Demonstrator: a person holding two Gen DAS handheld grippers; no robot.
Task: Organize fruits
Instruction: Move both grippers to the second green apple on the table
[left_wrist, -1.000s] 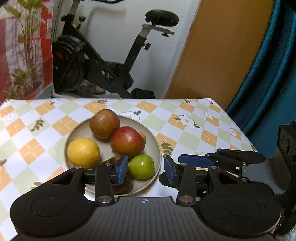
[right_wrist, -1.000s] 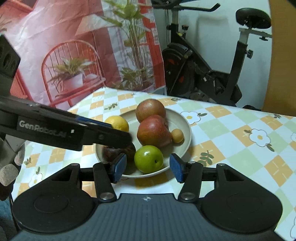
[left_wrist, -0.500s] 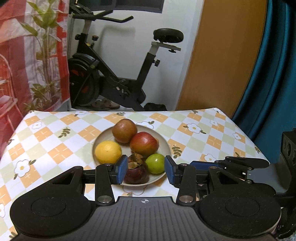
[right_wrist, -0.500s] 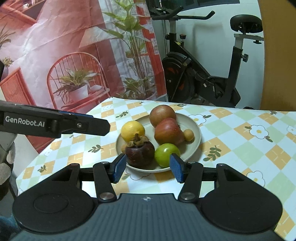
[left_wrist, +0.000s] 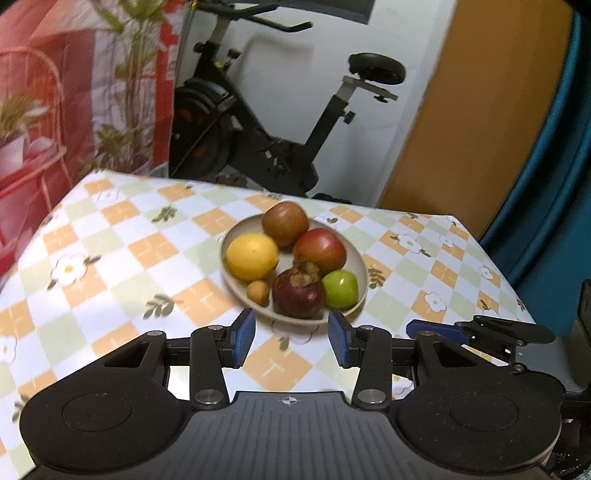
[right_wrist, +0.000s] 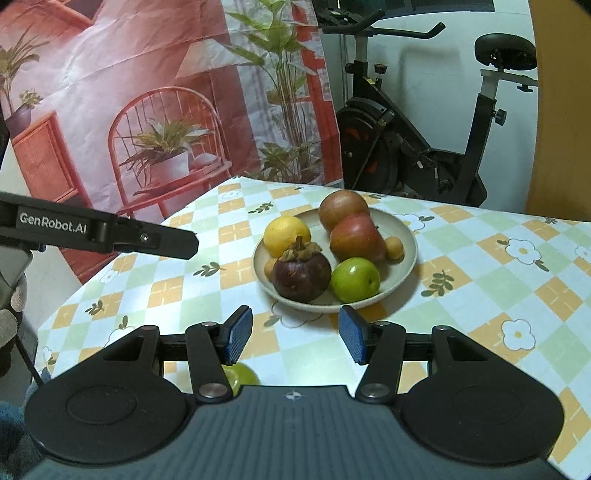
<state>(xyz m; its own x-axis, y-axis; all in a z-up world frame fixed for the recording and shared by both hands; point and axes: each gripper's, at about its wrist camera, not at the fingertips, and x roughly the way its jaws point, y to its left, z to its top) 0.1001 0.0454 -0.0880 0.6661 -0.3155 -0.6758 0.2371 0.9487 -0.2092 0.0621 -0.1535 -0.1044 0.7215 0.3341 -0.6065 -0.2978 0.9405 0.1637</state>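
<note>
Both grippers, left gripper (left_wrist: 291, 338) and right gripper (right_wrist: 293, 334), hang part-open and empty, short of the plate (right_wrist: 404, 275). Crowded fruit: grabbing the mangosteen (right_wrist: 302, 272) could nudge the green apple (right_wrist: 355, 279) off the rim.

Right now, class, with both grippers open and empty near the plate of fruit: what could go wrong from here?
1. The plate is crowded: the mangosteen touches the green fruit, so grabbing one may roll the other off.
2. Another green fruit lies half hidden under the right gripper and may get knocked.
3. The left gripper is close by; they could collide.
</note>
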